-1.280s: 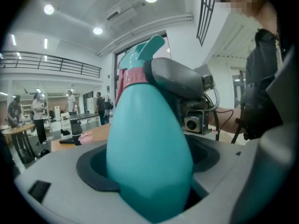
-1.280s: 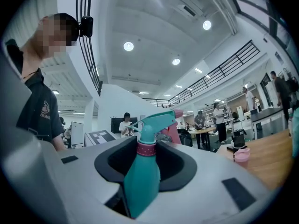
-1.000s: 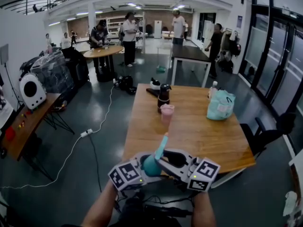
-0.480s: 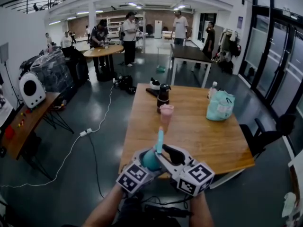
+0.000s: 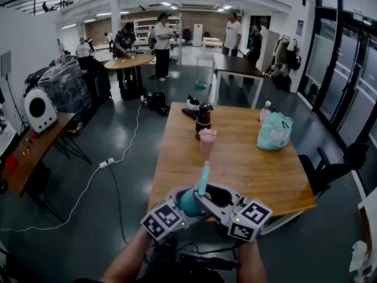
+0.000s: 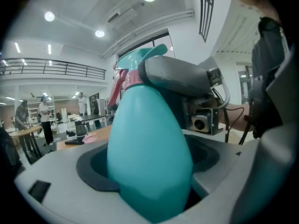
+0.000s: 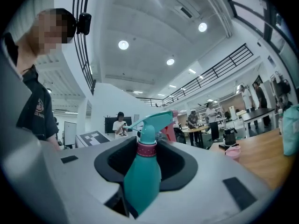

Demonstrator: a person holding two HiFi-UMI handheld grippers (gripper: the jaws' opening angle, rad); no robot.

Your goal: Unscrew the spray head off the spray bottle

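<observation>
— Where is the spray bottle (image 6: 149, 139)?
— At 6 o'clock, low before the person. The left gripper (image 6: 150, 181) clamps its teal belly. The right gripper (image 7: 142, 171) is closing on the pink collar (image 7: 146, 149) under the spray head (image 7: 152, 120), nozzle toward 12.
— The arms?
— Both bare forearms (image 5: 126, 261) rise from 6 o'clock, and the grippers meet at the wooden table (image 5: 247, 170), at its near edge.

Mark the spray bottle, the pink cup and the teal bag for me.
spray bottle (image 6: 149, 157), left gripper view, on its teal body.
pink cup (image 5: 207, 141), head view, on its side wall.
teal bag (image 5: 274, 131), head view, middle of its front.
</observation>
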